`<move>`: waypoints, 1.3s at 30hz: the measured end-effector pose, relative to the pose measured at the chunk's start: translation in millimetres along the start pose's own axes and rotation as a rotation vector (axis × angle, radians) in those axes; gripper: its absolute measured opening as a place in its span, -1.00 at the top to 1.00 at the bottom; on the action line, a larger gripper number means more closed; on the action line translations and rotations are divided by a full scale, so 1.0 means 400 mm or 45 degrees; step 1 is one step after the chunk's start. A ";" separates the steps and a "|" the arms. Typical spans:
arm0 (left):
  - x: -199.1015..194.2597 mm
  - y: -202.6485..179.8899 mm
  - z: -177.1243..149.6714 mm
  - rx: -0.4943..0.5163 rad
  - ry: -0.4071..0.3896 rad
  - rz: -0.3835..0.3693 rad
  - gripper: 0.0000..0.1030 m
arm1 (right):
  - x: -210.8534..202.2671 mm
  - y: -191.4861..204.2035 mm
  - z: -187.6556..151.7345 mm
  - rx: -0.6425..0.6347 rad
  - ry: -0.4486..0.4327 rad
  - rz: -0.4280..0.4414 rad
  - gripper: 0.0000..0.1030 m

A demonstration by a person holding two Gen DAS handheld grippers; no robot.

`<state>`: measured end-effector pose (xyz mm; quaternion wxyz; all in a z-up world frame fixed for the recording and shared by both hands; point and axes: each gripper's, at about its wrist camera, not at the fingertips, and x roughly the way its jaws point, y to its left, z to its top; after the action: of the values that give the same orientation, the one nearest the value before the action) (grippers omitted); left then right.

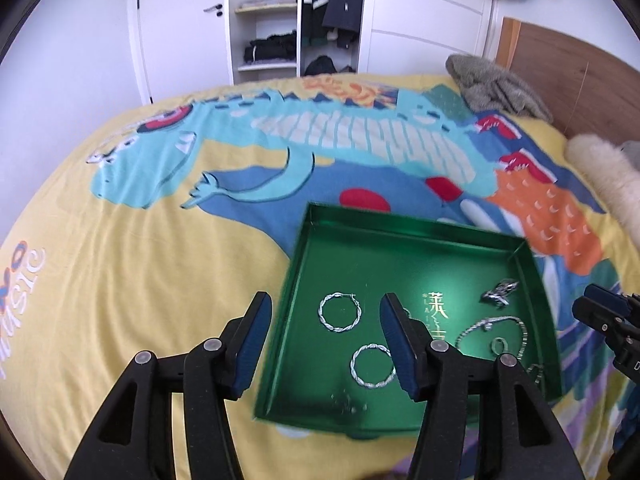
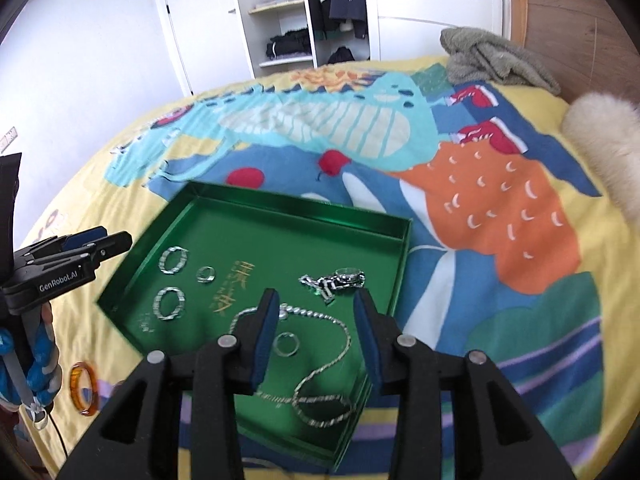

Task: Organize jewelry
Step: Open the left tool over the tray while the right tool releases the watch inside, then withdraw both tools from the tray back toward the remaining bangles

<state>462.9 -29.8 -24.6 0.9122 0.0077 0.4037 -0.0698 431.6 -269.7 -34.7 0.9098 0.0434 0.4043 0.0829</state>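
The left tool (image 1: 326, 342) hangs above the near left side of the green tray (image 1: 304, 248), its blue-padded jaws spread apart with nothing between them. The right tool (image 2: 316, 334) hangs over the tray's near right part, jaws likewise parted and gripping nothing; a small silver ring (image 2: 286, 344) and a loop of the silver chain necklace (image 2: 320, 400) lie on the tray floor below the gap.

The tray rests on the bed (image 1: 120, 260), on a yellow cover printed with a big cartoon dinosaur. Inside the tray, toward its left wall, lie two twisted silver hoop earrings (image 1: 340, 313), one nearer and one farther, with a second small ring (image 2: 205, 274) just beside the farther hoop. Gold lettering (image 1: 434, 306) marks the middle of the tray floor. Toward the tray's far right corner sits a silver wristwatch (image 2: 340, 278) with a link band. A few small pale pieces near the tray's near left corner are too blurred to name.

Outside the tray, to its near left, an amber bangle (image 2: 83, 389) lies on the bed cover.

Beyond the tray, at the head of the bed, a grey-green towel (image 2: 492, 56) is bunched up, with a cream fluffy cushion (image 2: 604, 136) to the right of it and a wooden headboard (image 2: 572, 24) behind. Farther still stands an open white wardrobe (image 1: 264, 24) with folded and hanging clothes
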 end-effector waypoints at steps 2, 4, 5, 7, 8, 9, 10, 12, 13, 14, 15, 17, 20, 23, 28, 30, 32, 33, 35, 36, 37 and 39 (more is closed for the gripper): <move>-0.076 0.014 -0.002 -0.017 -0.040 -0.009 -0.08 | -0.073 0.018 -0.003 0.007 -0.049 0.008 0.29; -0.139 0.025 -0.013 -0.034 -0.070 -0.019 -0.08 | -0.145 0.033 -0.014 0.037 -0.101 0.030 0.29; -0.175 0.031 -0.022 -0.041 -0.087 -0.023 -0.08 | -0.177 0.041 -0.020 0.051 -0.122 0.036 0.29; -0.241 0.041 -0.043 -0.047 -0.109 -0.022 -0.08 | -0.239 0.063 -0.037 0.063 -0.158 0.036 0.28; -0.274 0.046 -0.054 -0.049 -0.120 -0.021 -0.08 | -0.270 0.075 -0.048 0.063 -0.177 0.037 0.28; -0.306 0.051 -0.065 -0.050 -0.129 -0.020 -0.08 | -0.302 0.086 -0.060 0.062 -0.195 0.039 0.26; -0.334 0.055 -0.075 -0.052 -0.136 -0.021 -0.09 | -0.329 0.095 -0.070 0.060 -0.210 0.039 0.25; -0.388 0.066 -0.098 -0.053 -0.154 -0.020 -0.11 | -0.384 0.114 -0.095 0.054 -0.243 0.031 0.21; -0.415 0.070 -0.109 -0.050 -0.167 -0.013 -0.13 | -0.412 0.124 -0.108 0.049 -0.257 0.029 0.20; -0.436 0.073 -0.120 -0.047 -0.179 -0.006 -0.14 | -0.434 0.131 -0.118 0.047 -0.268 0.031 0.18; -0.462 0.077 -0.132 -0.046 -0.192 0.003 -0.16 | -0.458 0.138 -0.130 0.046 -0.279 0.034 0.17; -0.506 0.087 -0.160 -0.051 -0.212 0.015 -0.18 | -0.501 0.153 -0.153 0.038 -0.298 0.036 0.16; -0.556 0.104 -0.202 -0.068 -0.225 0.033 -0.24 | -0.557 0.176 -0.192 0.032 -0.318 0.041 0.11; -0.599 0.122 -0.246 -0.086 -0.231 0.039 -0.28 | -0.602 0.200 -0.231 0.016 -0.337 0.048 0.00; -0.649 0.144 -0.312 -0.110 -0.234 0.051 -0.36 | -0.651 0.220 -0.289 0.006 -0.357 0.066 -0.07; -0.666 0.151 -0.333 -0.118 -0.234 0.055 -0.40 | -0.663 0.223 -0.306 0.009 -0.359 0.067 -0.09; -0.680 0.156 -0.351 -0.121 -0.237 0.059 -0.43 | -0.674 0.222 -0.323 0.017 -0.361 0.070 -0.09; -0.687 0.156 -0.359 -0.121 -0.238 0.060 -0.44 | -0.679 0.221 -0.329 0.019 -0.363 0.070 -0.10; -0.698 0.155 -0.374 -0.123 -0.238 0.056 -0.46 | -0.689 0.221 -0.346 0.023 -0.366 0.068 -0.10; -0.701 0.153 -0.378 -0.122 -0.238 0.055 -0.47 | -0.692 0.218 -0.352 0.026 -0.366 0.068 -0.10; -0.703 0.151 -0.383 -0.119 -0.237 0.053 -0.47 | -0.694 0.217 -0.358 0.027 -0.366 0.066 -0.10; -0.706 0.145 -0.393 -0.111 -0.236 0.050 -0.49 | -0.699 0.211 -0.372 0.031 -0.364 0.058 -0.10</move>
<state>167.4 72.9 75.2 0.9463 -0.0304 0.3201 -0.0346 127.0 -236.9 81.8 0.9554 0.0750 0.2704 0.0917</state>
